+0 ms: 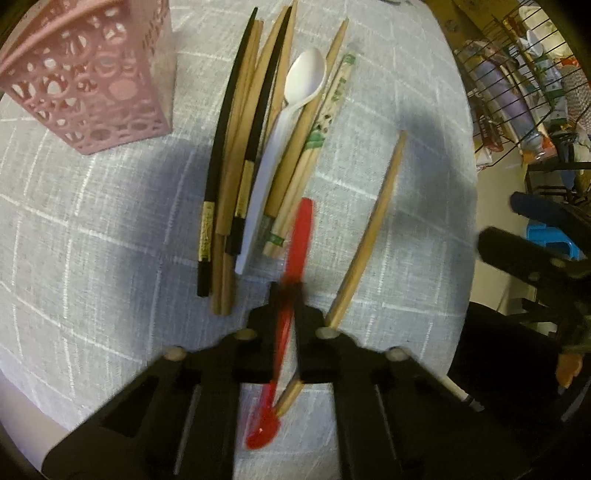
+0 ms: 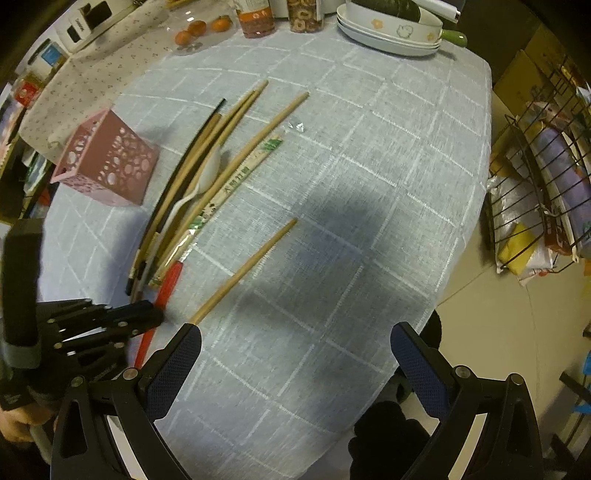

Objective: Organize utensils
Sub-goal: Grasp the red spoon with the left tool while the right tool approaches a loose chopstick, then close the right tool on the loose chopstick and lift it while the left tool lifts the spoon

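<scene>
My left gripper [image 1: 290, 295] is shut on a red plastic spoon [image 1: 297, 251], held by its handle with the bowl toward me. It also shows in the right wrist view [image 2: 168, 284]. A pile of wooden and black chopsticks [image 1: 236, 155] with a white plastic spoon [image 1: 304, 79] lies ahead on the grey cloth. One loose wooden chopstick [image 1: 373, 229] lies to the right; it also shows in the right wrist view [image 2: 245, 271]. A pink perforated holder [image 1: 92, 74] stands at the far left. My right gripper [image 2: 295, 365] is open and empty near the table's front edge.
The grey checked tablecloth [image 2: 369, 166] covers a round table. Stacked white dishes [image 2: 391, 33], jars and oranges [image 2: 199, 27] sit at the far edge. A wire rack [image 2: 535, 177] with packages stands off the table to the right.
</scene>
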